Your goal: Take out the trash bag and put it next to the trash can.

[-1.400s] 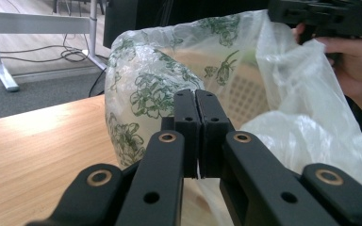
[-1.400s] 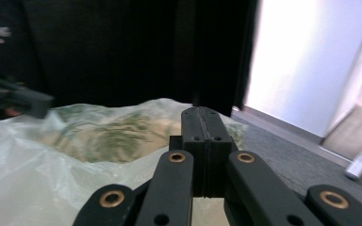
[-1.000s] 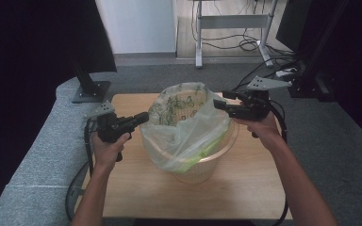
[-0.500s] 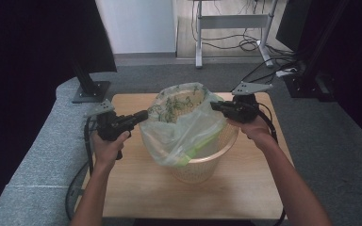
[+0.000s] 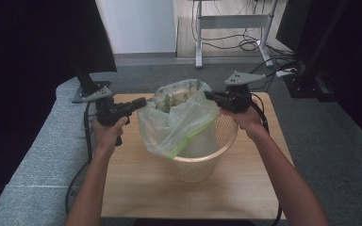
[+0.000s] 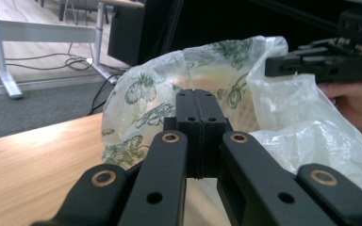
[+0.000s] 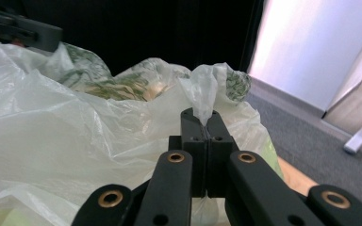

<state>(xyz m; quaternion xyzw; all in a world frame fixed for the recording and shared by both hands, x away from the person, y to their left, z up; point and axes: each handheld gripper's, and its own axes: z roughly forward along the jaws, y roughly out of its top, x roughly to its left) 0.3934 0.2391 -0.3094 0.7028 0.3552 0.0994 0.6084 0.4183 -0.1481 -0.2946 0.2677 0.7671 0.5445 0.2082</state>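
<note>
Two grippers, both clamped on one plastic bag (image 5: 179, 120). Left gripper (image 5: 140, 103) at centre-left of the high view, jaws pressed together on the bag's left rim; seen closed in the left gripper view too, with printed film bunched just beyond the tips. Right gripper (image 5: 209, 96) at centre-right, jaws together on the opposite rim, a twisted tuft of film (image 7: 206, 96) standing up out of the closed tips in the right gripper view. Bag mouth stretched open between the two, sitting at frame centre, lower part draped down into and over the near-left edge of a cream woven basket (image 5: 202, 162). Basket on a wooden table (image 5: 136, 188), lower centre of the frame.

Likely step: lining the basket, or lifting the liner out; cannot tell which from this moment alone.

Risks, as judgement only:
- Thin film, pinched at two small spots; pulling further apart could tear it at either pinch.
- Right grip looks shallow, on a narrow tuft; could slip free and let that side collapse.
- Light basket, unheld; uneven pull through the bag might tip or drag it.
- Bag bulk off to the left of the basket; lowering without recentring could leave the right rim uncovered.
</note>
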